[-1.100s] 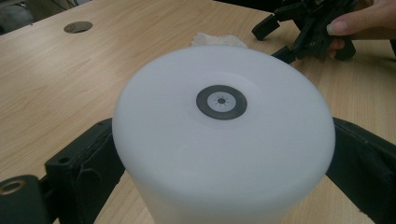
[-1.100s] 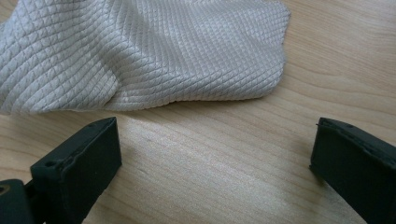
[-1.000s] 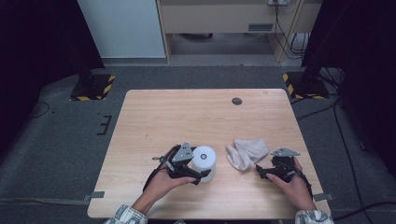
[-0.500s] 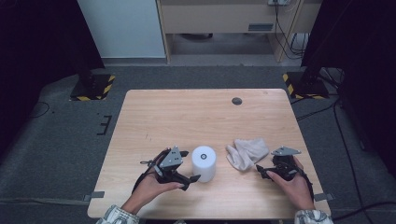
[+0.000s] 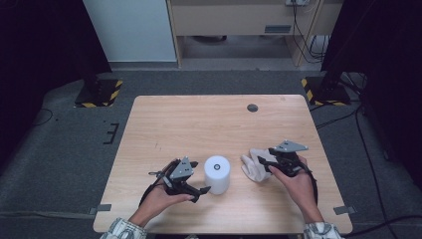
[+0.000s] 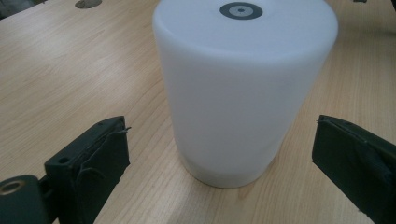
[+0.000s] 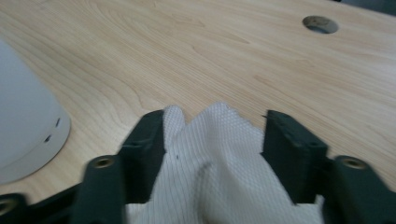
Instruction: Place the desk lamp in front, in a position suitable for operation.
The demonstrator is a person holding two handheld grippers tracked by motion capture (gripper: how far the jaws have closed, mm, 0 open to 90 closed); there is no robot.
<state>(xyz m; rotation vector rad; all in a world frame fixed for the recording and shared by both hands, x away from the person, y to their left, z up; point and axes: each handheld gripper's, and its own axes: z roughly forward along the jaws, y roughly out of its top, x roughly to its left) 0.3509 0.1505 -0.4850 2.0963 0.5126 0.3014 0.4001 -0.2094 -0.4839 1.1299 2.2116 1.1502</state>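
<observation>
Pale wood-grain table (image 5: 199, 124), rectangular, with a round grey cable port (image 5: 253, 107) near its far edge. Grey carpet floor (image 5: 64, 144) around it; yellow-and-black striped stand bases (image 5: 99, 93) off both far corners; white panel (image 5: 132, 30) and cables behind. White cylinder (image 5: 217, 175), upright near the front edge, dark ring on top. Left gripper (image 5: 199, 190): jaws spread wide either side of the cylinder's base, not touching it. White woven cloth (image 5: 255, 164), crumpled, just right of the cylinder. Right gripper (image 5: 262, 160): jaws parted, cloth bunched between them, left jaw against a fold.
</observation>
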